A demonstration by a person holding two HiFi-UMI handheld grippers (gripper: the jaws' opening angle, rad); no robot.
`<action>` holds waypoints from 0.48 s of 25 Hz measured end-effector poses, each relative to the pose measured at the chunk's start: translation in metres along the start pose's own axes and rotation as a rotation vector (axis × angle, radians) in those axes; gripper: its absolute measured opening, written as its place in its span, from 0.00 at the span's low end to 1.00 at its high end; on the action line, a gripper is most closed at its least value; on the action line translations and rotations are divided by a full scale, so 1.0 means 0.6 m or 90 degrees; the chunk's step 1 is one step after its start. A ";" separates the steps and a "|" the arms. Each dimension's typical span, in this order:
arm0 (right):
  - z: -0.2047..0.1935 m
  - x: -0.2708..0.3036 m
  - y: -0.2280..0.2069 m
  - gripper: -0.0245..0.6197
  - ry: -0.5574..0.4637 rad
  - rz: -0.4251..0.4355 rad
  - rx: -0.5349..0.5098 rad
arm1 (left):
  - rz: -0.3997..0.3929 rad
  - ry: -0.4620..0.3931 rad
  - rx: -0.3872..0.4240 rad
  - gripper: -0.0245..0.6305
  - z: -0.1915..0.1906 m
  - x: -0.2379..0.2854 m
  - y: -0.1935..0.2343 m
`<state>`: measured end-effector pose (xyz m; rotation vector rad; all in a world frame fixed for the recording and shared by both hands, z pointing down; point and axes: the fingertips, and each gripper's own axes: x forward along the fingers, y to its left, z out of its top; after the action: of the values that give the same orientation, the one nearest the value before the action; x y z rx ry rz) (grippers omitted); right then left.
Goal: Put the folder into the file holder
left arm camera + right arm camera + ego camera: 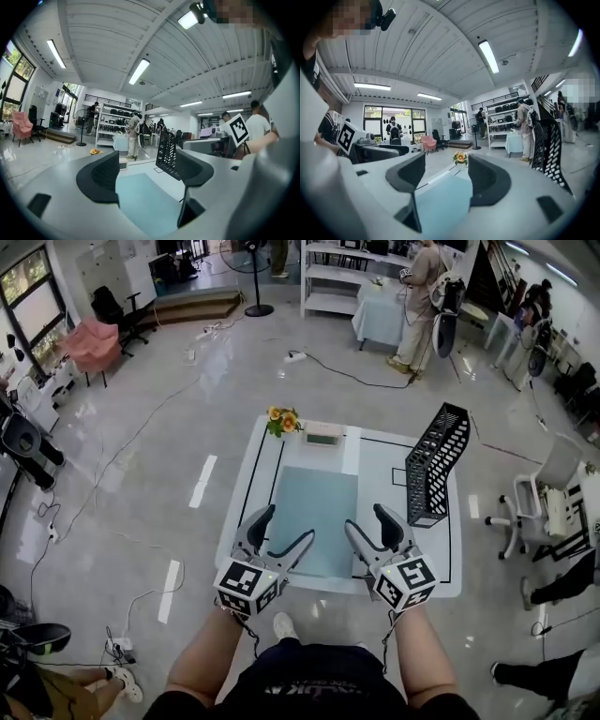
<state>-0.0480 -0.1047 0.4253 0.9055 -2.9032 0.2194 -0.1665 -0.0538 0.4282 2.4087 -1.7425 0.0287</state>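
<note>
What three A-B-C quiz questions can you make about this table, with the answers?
1. Where is the file holder?
A on the folder
B at the left edge of the table
C at the table's right side

2. What colour is the folder?
A red
B light blue
C yellow

3. How are the jaws of the left gripper and the right gripper?
A apart, gripping nothing
B shut on the folder
C shut on the file holder

Answers:
1 C, since it stands upright to the right of the folder.
2 B, as the flat sheet in the middle is pale blue.
3 A, because both gripper views show a gap between the jaws.
</note>
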 end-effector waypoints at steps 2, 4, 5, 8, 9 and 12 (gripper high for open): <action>-0.002 0.016 0.003 0.46 0.003 -0.015 0.003 | -0.009 0.005 -0.002 0.59 -0.004 0.003 0.021; -0.005 0.030 0.006 0.46 0.004 -0.031 0.006 | -0.020 0.011 -0.004 0.59 -0.011 0.005 0.039; -0.006 0.036 0.007 0.46 0.005 -0.039 0.007 | -0.026 0.014 -0.004 0.59 -0.013 0.006 0.048; -0.007 0.054 0.013 0.46 0.010 -0.057 0.008 | -0.037 0.022 -0.007 0.59 -0.018 0.006 0.074; -0.007 0.059 0.016 0.46 0.012 -0.061 0.009 | -0.039 0.024 -0.010 0.59 -0.019 0.006 0.082; -0.012 0.071 0.015 0.46 0.019 -0.070 0.014 | -0.045 0.029 -0.018 0.59 -0.025 0.010 0.098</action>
<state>-0.0877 -0.1196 0.4369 1.0530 -2.8178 0.2542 -0.2187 -0.0753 0.4508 2.4280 -1.6258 0.0486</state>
